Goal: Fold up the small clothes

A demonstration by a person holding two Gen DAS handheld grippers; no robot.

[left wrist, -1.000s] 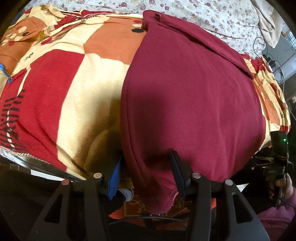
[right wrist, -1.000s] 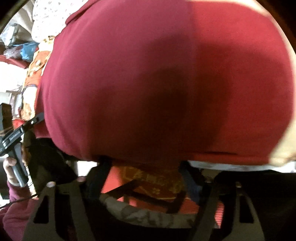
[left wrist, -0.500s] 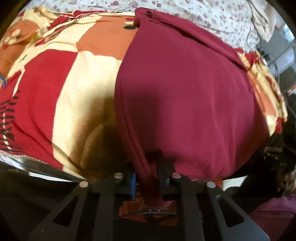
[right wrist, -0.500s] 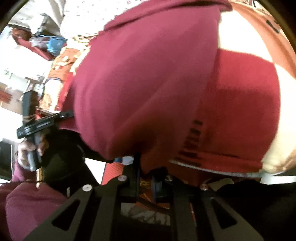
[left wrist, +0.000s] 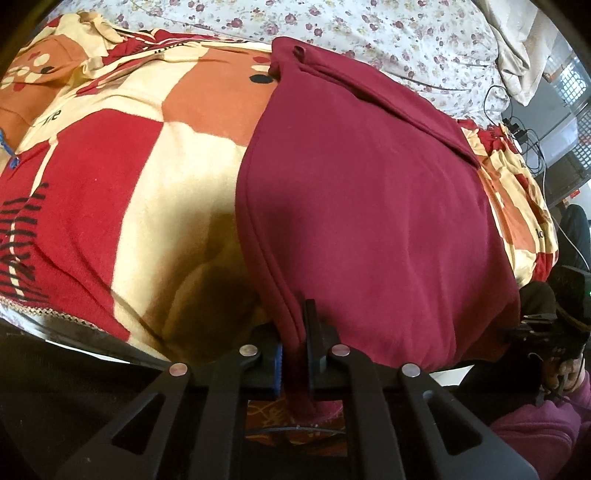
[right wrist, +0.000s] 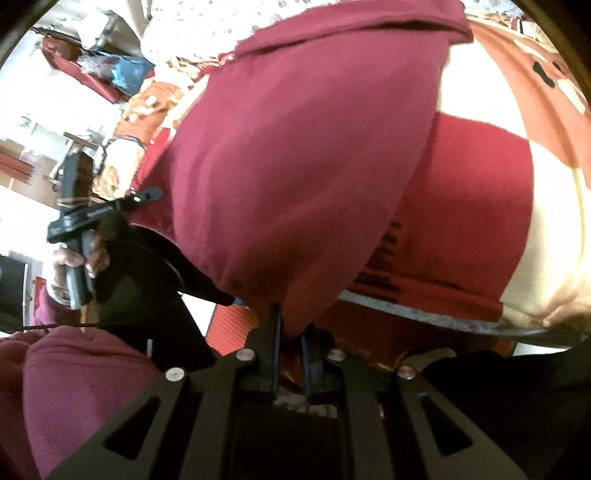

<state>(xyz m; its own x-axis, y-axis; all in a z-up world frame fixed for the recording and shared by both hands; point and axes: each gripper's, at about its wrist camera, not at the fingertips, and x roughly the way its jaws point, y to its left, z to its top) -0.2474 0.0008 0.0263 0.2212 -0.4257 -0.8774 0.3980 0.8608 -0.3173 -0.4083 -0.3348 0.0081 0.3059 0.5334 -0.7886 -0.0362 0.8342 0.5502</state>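
Note:
A maroon garment (left wrist: pixel 369 192) lies spread on a red, cream and orange patterned blanket (left wrist: pixel 122 177). My left gripper (left wrist: pixel 293 343) is shut on the garment's near left hem corner, which hangs down between its fingers. In the right wrist view the same maroon garment (right wrist: pixel 295 155) fills the middle, and my right gripper (right wrist: pixel 290 332) is shut on its near corner, lifted a little off the blanket (right wrist: pixel 480 206). The other gripper and the hand holding it (right wrist: pixel 77 236) show at the left of that view.
A floral sheet (left wrist: pixel 369 33) covers the bed behind the blanket. Cables and a charger (left wrist: pixel 517 125) lie at the far right edge. The bed's near edge (right wrist: pixel 424 317) runs just under the held corners. A maroon sleeve (right wrist: pixel 74 387) is low left.
Both grippers went from open around the garment's near hem to shut on it. The right gripper has risen and rolled, pulling its corner up off the blanket.

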